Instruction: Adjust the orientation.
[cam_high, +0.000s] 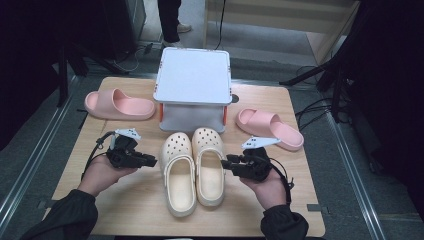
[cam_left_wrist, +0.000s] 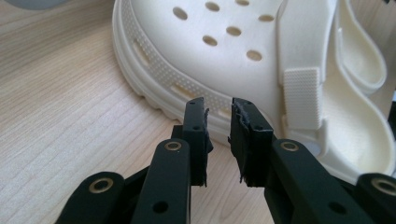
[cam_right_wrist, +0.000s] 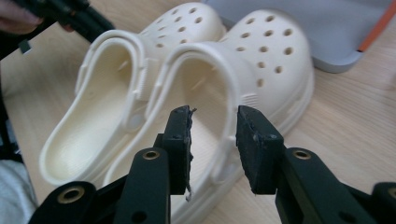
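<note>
Two cream clogs stand side by side at the middle of the wooden table, toes toward the far side: the left clog and the right clog. My left gripper is open and empty, its tips close to the left clog's outer sole edge. My right gripper is open too, held at the right clog's outer side; that clog's side wall shows through the gap between the jaws. The left gripper also appears beyond the clogs in the right gripper view.
A grey two-level rack with orange posts stands just beyond the clogs' toes. One pink slide lies at the left of the rack, another pink slide at its right. Bare table stretches toward the near edge.
</note>
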